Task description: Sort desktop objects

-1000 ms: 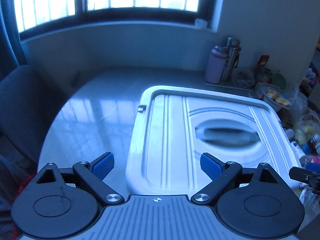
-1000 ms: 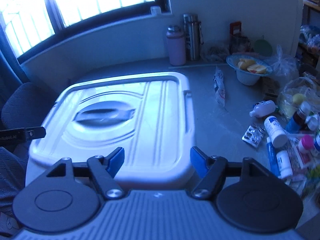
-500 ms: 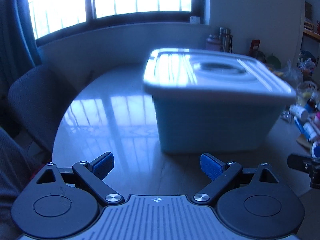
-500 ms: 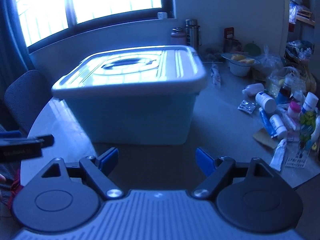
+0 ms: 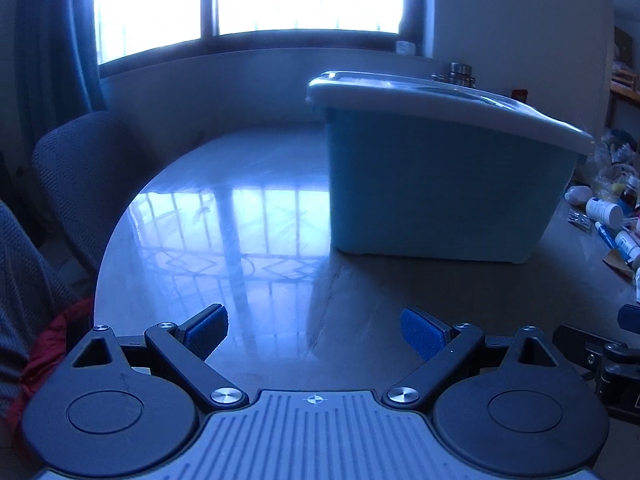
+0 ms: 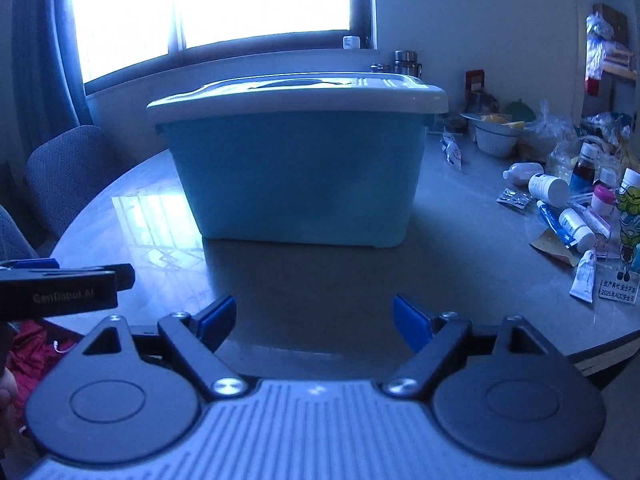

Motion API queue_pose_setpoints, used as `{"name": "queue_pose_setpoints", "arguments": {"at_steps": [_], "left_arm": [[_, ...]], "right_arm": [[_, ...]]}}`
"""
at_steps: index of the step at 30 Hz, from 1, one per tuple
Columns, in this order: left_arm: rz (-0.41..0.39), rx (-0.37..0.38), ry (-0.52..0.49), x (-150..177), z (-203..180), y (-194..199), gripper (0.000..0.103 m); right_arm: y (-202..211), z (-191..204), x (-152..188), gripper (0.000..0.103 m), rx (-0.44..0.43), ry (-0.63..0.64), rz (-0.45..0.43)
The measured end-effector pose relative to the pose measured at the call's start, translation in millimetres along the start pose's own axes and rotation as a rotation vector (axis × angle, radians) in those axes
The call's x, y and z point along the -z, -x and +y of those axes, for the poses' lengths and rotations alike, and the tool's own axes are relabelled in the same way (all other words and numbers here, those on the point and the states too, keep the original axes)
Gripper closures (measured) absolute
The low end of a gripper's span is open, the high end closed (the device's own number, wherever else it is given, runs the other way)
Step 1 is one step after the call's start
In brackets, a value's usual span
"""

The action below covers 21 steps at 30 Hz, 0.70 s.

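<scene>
A blue storage box with a white lid shut on it stands mid-table; it also shows in the left wrist view. Small bottles, tubes and blister packs lie scattered on the table to its right, also in the left wrist view. My left gripper is open and empty, low over the table's near edge, well short of the box. My right gripper is open and empty, facing the box front. The left gripper's finger shows in the right wrist view.
A grey chair stands at the table's left. Flasks, a bowl of food and plastic bags crowd the far right. A printed card stands at the right edge. The window is behind.
Both grippers have dropped from above the box lid and pulled back to near table level in front of the box. Both stayed open and empty.
</scene>
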<state>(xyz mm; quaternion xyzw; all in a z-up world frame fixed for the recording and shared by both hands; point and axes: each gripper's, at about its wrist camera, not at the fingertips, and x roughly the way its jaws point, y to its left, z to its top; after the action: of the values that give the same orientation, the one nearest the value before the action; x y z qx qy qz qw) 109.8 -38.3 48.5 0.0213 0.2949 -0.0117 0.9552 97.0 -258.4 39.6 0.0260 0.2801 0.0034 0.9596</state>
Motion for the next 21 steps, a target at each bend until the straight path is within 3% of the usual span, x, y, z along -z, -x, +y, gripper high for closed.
{"name": "queue_pose_setpoints", "arguments": {"at_steps": [8,21], "left_arm": [[-0.027,-0.026,-0.034,20,-7,1,0.008],[-0.04,0.001,-0.037,24,-16,-5,0.008]], "right_arm": [[4,3,15,0.018,-0.005,-0.014,-0.057],[-3,-5,13,0.017,0.004,-0.043,-0.059]]}}
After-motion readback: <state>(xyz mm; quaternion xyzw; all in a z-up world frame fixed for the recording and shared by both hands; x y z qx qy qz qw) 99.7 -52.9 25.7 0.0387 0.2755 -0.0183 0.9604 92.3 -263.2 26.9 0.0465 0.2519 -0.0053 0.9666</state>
